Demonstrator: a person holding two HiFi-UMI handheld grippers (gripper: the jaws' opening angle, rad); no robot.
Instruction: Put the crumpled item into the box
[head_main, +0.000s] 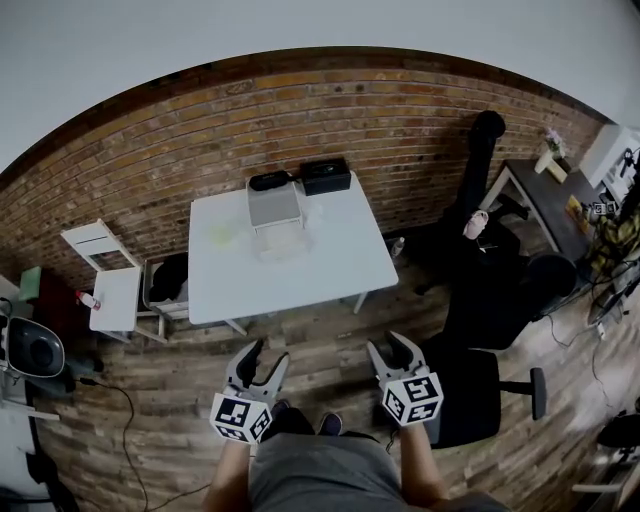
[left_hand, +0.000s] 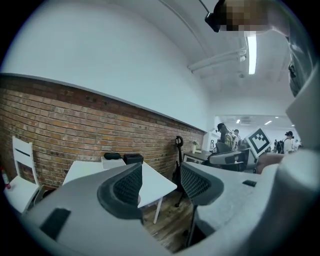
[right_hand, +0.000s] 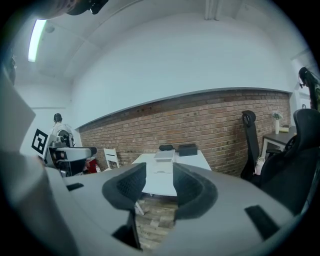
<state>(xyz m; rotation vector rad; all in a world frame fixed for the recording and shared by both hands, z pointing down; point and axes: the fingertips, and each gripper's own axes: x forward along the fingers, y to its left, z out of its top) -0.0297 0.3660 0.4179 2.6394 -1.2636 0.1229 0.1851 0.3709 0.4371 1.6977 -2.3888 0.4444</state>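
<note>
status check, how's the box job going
Left gripper open, empty; right gripper open, empty. Both short of the table. Box on it, far side; crumpled item too faint to tell. Office chair on the right, off the path.

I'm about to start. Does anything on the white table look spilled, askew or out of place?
Nothing is plainly wrong. The box sits near the far edge of the table, with a pale crumpled item before it. Only a faint yellowish patch left of them looks odd; it is too small to tell if it's a spill.
</note>
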